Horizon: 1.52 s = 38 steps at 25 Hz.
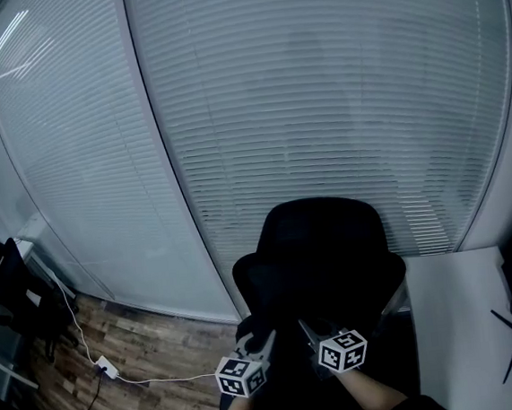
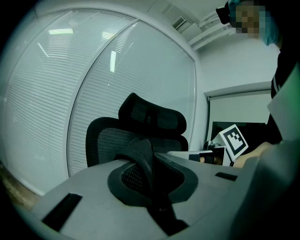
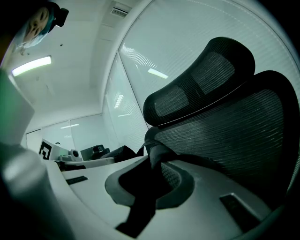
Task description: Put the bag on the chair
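Left tongs and right tongs are clamping bag straps at the chair, probably needing lowering onto the seat, then release.

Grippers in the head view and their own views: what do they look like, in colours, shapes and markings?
The left gripper and right gripper match: each carries a white cube printed with black square markers. Their jaw bodies are broad, smooth and pale grey, with dark rectangular slots and a dark padded hollow at the middle. No cables show.
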Motion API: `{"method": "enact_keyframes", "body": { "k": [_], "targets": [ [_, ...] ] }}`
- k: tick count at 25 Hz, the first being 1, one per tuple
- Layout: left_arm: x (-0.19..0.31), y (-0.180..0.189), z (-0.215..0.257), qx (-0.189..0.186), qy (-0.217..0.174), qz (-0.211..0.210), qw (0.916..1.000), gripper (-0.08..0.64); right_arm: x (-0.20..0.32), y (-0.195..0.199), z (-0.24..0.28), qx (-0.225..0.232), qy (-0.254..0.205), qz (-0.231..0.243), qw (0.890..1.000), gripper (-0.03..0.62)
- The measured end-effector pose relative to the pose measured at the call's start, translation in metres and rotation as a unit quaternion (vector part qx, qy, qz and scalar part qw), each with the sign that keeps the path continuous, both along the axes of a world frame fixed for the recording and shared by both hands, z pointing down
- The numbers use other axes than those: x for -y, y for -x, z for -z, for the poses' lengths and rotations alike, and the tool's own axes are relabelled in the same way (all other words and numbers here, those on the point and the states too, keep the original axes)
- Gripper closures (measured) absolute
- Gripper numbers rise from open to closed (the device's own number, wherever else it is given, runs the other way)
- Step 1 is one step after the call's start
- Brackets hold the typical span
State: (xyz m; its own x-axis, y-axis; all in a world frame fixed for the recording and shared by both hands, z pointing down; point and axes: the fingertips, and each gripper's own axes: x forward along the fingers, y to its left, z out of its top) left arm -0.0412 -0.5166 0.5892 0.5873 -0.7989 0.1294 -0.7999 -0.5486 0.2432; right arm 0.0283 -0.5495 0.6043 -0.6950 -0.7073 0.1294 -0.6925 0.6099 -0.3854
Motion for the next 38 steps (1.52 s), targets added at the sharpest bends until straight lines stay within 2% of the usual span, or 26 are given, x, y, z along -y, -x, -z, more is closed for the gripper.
{"method": "enact_keyframes", "body": {
  "k": [9, 13, 22, 31, 38],
  "targets": [
    [0.001, 0.000, -0.025, 0.014, 0.020, 0.001, 0.9997, 0.511, 0.002, 0.002, -0.019, -0.021, 0.009, -0.007, 1.000, 0.538],
    [-0.003, 0.002, -0.035, 0.013, 0.039, -0.001, 0.9991, 0.455, -0.002, 0.002, -0.027, -0.027, 0.021, -0.012, 0.999, 0.538],
    [-0.015, 0.004, -0.050, 0.025, 0.072, -0.006, 0.9971, 0.384, -0.013, -0.004, -0.042, -0.048, 0.044, -0.036, 0.997, 0.536],
    [-0.039, 0.009, -0.062, 0.026, 0.103, 0.002, 0.9944, 0.300, -0.034, -0.021, -0.059, -0.066, 0.076, -0.075, 0.992, 0.462],
    [-0.053, 0.015, -0.062, 0.026, 0.093, 0.010, 0.9953, 0.293, -0.049, -0.037, -0.071, -0.071, 0.091, -0.102, 0.988, 0.432]
  ]
}}
